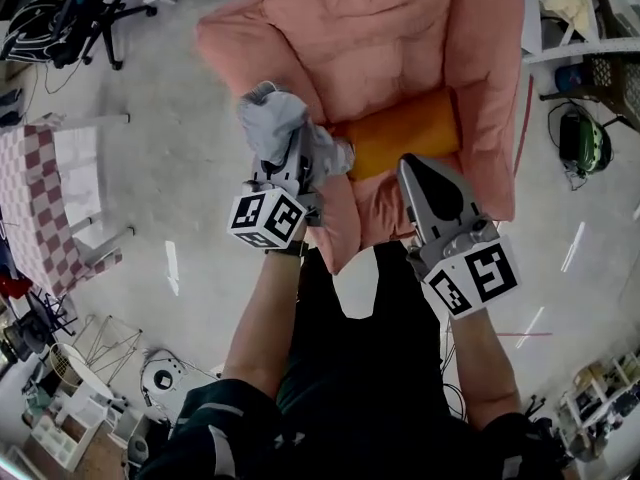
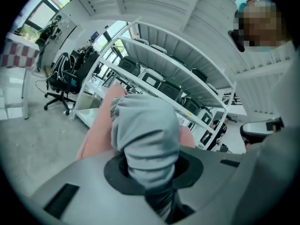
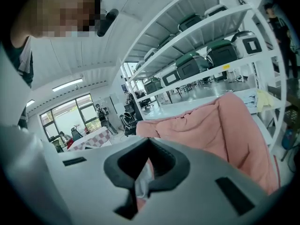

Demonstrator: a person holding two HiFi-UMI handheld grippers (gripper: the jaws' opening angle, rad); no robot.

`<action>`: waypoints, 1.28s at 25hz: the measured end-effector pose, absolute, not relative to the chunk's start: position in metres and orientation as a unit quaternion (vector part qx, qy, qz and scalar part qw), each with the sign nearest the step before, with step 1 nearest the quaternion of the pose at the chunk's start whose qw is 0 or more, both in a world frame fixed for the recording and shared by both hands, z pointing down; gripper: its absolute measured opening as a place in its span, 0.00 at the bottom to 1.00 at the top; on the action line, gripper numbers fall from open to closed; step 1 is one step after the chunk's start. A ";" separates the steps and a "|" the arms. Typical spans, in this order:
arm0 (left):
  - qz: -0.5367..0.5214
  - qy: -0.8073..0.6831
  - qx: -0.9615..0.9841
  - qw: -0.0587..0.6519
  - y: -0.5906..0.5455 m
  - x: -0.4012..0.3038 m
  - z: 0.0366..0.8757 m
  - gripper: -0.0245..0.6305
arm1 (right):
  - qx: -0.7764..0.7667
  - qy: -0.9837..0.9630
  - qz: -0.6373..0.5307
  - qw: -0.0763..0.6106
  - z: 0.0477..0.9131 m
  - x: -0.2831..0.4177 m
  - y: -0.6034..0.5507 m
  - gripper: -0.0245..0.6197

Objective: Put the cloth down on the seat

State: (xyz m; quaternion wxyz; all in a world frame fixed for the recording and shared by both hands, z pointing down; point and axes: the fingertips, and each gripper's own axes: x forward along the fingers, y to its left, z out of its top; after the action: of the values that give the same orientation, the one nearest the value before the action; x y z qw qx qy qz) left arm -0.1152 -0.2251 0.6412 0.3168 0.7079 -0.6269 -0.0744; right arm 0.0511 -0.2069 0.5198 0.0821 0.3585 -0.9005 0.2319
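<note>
A crumpled grey cloth (image 1: 280, 123) (image 2: 145, 135) is bunched between the jaws of my left gripper (image 1: 295, 163) (image 2: 150, 175), which is shut on it. The cloth is held over the front left edge of the pink padded seat (image 1: 400, 48) (image 2: 93, 135) (image 3: 225, 125). An orange bolster (image 1: 410, 133) lies across the seat just to the right of the cloth. My right gripper (image 1: 412, 173) (image 3: 149, 144) hovers over the seat's front, beside the bolster. Its jaws are shut with nothing held.
A checkered table (image 1: 40, 198) stands on the concrete floor at the left, and a black office chair (image 1: 80, 23) at the far left. White shelving (image 3: 206, 69) with cases stands behind the seat. A green object (image 1: 585, 143) and cables lie at the right.
</note>
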 end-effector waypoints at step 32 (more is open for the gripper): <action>-0.043 -0.625 0.640 0.444 -0.076 -0.180 0.755 0.49 | 0.305 -0.911 0.250 0.123 0.551 -0.050 -0.139 0.05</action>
State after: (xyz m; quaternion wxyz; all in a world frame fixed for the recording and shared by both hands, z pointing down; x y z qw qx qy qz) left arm -0.1802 -0.0765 0.7549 0.4444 0.6404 -0.6249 -0.0430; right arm -0.0497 -0.1394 0.5511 0.1228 0.3049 -0.9106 0.2505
